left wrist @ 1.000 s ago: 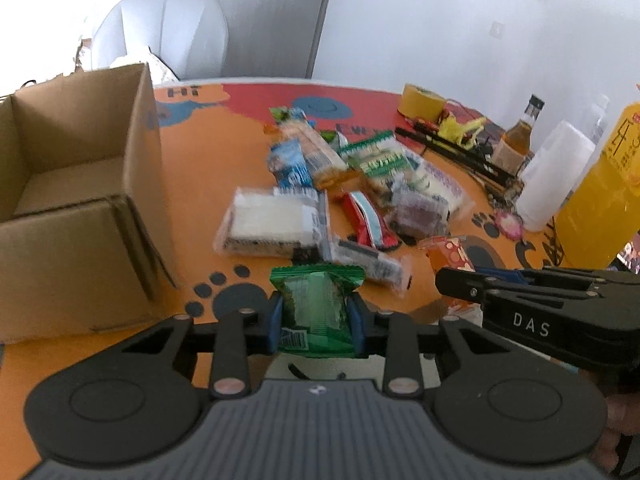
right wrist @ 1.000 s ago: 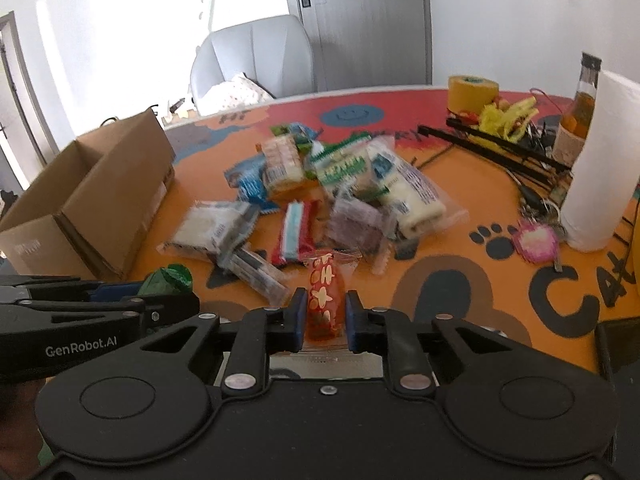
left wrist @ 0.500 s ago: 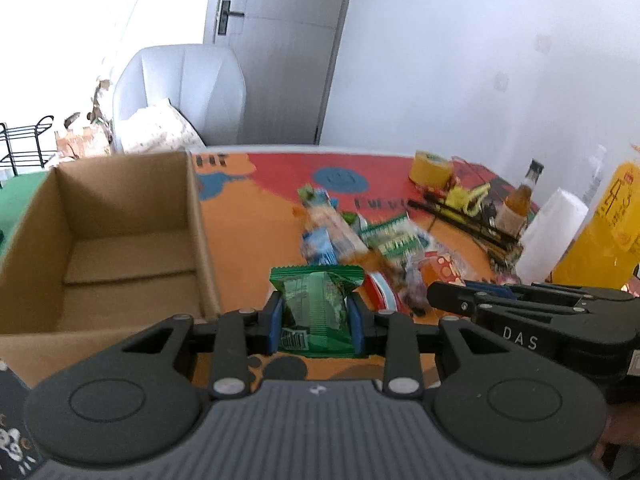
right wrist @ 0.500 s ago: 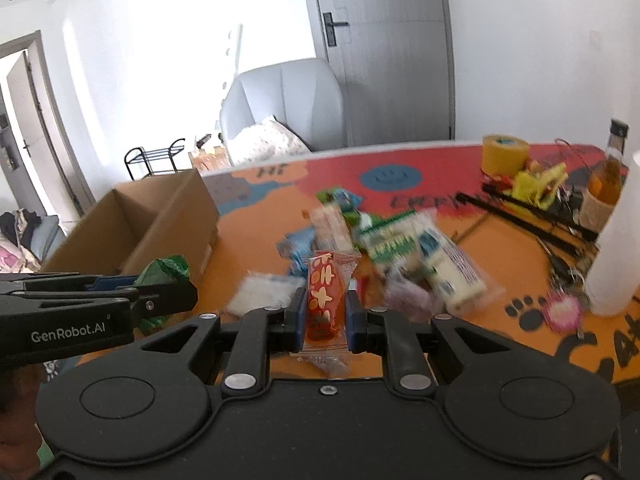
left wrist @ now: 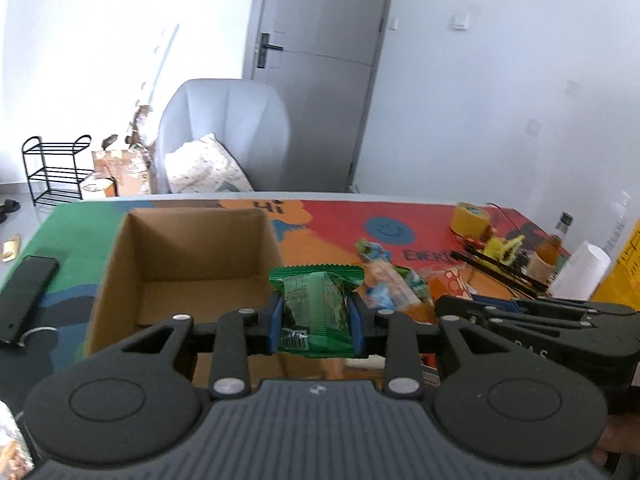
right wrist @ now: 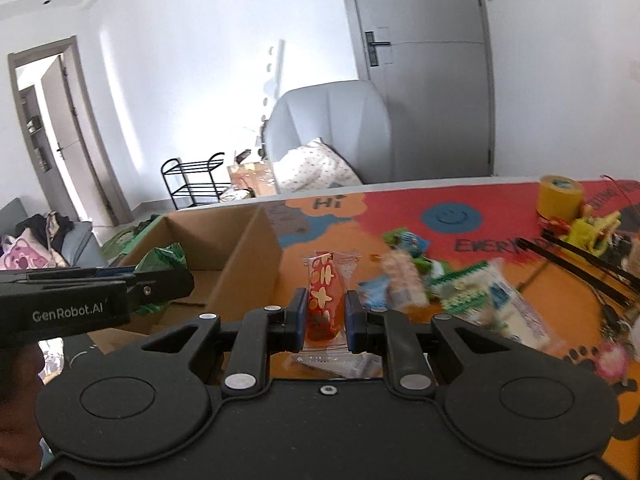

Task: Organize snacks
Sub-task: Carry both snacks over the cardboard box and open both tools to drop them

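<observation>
My left gripper [left wrist: 316,322] is shut on a green snack packet [left wrist: 316,304], held in the air at the right wall of the open cardboard box [left wrist: 120,264]. The box looks empty inside. My right gripper [right wrist: 326,318] is shut on a red snack with yellow flower marks [right wrist: 325,290] in clear wrap, just right of the box [right wrist: 248,256]. In the right wrist view the left gripper [right wrist: 176,280] reaches in from the left over the box with the green packet [right wrist: 164,258]. A pile of loose snacks [right wrist: 452,280] lies on the table to the right.
The colourful table [left wrist: 320,220] carries a yellow tape roll [left wrist: 469,218], black rods [left wrist: 500,270], a small bottle [left wrist: 554,244], a white paper roll [left wrist: 582,270] and a yellow container [left wrist: 624,268] at the right. A black phone [left wrist: 24,296] lies left of the box. A grey chair [left wrist: 224,136] stands behind.
Both grippers have risen and swung left with their snacks, from over the pile to the cardboard box. The box interior now faces the left wrist view.
</observation>
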A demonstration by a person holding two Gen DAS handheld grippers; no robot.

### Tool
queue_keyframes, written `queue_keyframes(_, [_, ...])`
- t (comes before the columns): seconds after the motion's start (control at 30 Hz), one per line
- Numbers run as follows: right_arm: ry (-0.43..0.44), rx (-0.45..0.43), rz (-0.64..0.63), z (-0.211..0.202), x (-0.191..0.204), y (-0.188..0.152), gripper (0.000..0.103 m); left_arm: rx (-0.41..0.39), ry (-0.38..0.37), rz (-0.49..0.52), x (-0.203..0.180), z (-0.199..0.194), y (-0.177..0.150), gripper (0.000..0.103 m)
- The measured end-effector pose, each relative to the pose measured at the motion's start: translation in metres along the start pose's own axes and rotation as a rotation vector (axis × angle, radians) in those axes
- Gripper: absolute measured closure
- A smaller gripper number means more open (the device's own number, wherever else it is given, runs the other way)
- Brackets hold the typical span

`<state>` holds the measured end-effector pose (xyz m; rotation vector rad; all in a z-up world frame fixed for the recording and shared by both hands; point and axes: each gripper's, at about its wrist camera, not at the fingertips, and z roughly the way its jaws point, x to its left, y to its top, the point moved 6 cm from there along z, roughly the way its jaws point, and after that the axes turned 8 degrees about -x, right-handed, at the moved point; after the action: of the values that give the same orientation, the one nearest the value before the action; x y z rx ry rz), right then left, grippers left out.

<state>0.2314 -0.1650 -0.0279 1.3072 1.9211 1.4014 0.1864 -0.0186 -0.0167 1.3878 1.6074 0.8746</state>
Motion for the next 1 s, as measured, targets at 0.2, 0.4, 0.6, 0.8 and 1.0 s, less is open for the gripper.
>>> queue_keyframes(0.2, [0.047, -0.001, -0.03, 0.015, 0.026, 0.008, 0.086, -0.013, 0.059, -0.034, 0.032, 0.001, 0.009, 0.071])
queue_keyframes(0.4, [0.083, 0.002, -0.046, 0.03, 0.046, 0.014, 0.086, -0.016, 0.122, -0.08, 0.067, 0.003, 0.016, 0.071])
queue_keyframes(0.6, [0.114, 0.01, -0.062, 0.042, 0.063, 0.018, 0.086, -0.002, 0.163, -0.123, 0.095, 0.007, 0.016, 0.07])
queue_keyframes(0.8, [0.15, 0.016, -0.077, 0.052, 0.081, 0.02, 0.086, 0.002, 0.181, -0.159, 0.112, 0.003, 0.018, 0.062])
queue_keyframes(1.0, [0.206, 0.034, -0.043, 0.059, 0.092, 0.022, 0.085, -0.027, 0.202, -0.161, 0.121, -0.01, 0.022, 0.038])
